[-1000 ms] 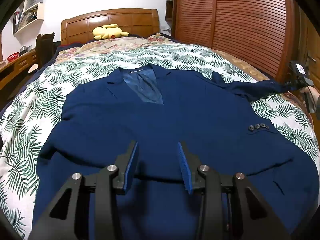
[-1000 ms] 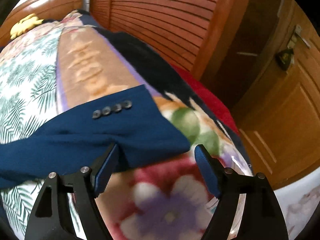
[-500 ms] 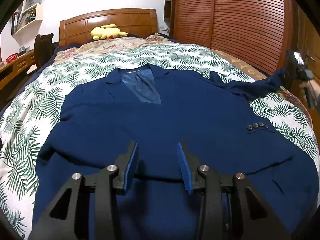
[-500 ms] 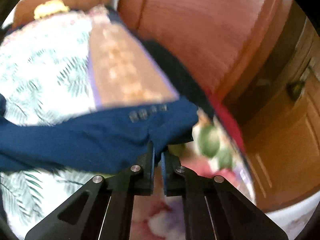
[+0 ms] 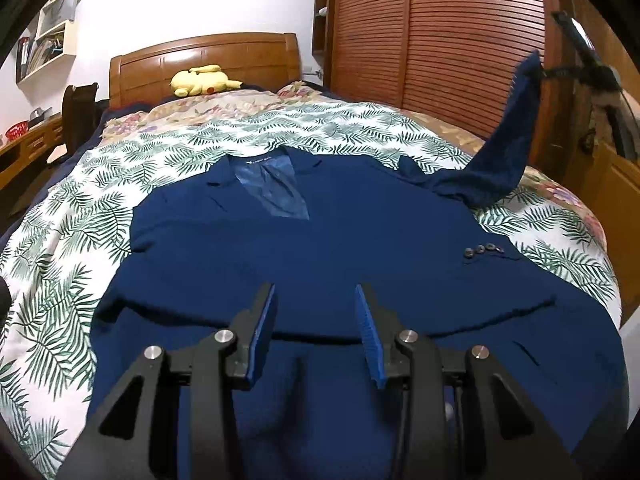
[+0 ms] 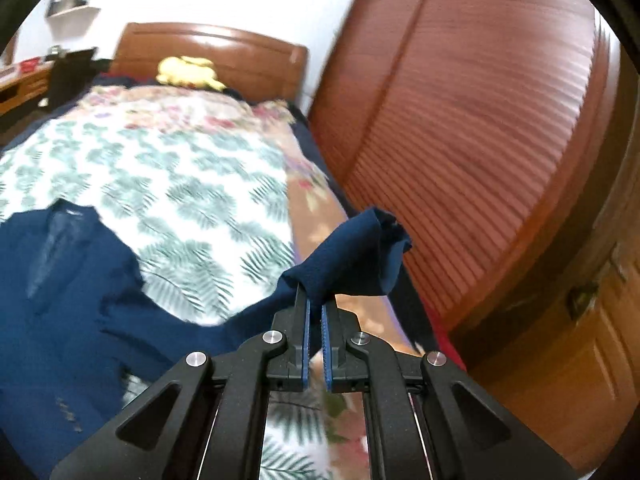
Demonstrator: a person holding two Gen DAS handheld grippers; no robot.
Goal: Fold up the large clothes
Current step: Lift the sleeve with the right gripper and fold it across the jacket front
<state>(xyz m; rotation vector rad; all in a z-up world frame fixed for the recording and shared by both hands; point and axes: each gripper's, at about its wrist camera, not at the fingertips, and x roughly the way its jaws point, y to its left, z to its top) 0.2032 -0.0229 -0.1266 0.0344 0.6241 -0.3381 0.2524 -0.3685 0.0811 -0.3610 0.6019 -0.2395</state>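
A navy suit jacket (image 5: 320,248) lies front-up on the bed, collar toward the headboard. My left gripper (image 5: 316,296) hovers open just above its lower front, with nothing between the blue pads. One sleeve (image 5: 508,136) rises off the bed at the right, its cuff pinched in my right gripper (image 5: 560,72). In the right wrist view that gripper (image 6: 315,300) is shut on the sleeve cuff (image 6: 352,256), which bunches over the fingertips. The jacket body (image 6: 52,300) lies down to the left. The other sleeve is folded across the front, its cuff buttons (image 5: 480,250) showing.
The bed cover (image 5: 80,248) has a green leaf print. A wooden headboard (image 5: 208,60) and a yellow plush toy (image 5: 204,80) are at the far end. Louvred wardrobe doors (image 5: 440,40) run close along the right side. A desk and chair (image 5: 78,112) stand on the left.
My right gripper closed on the sleeve cuff that lay on the bed's right edge, then lifted it up and turned toward the headboard. The left gripper stays open over the jacket.
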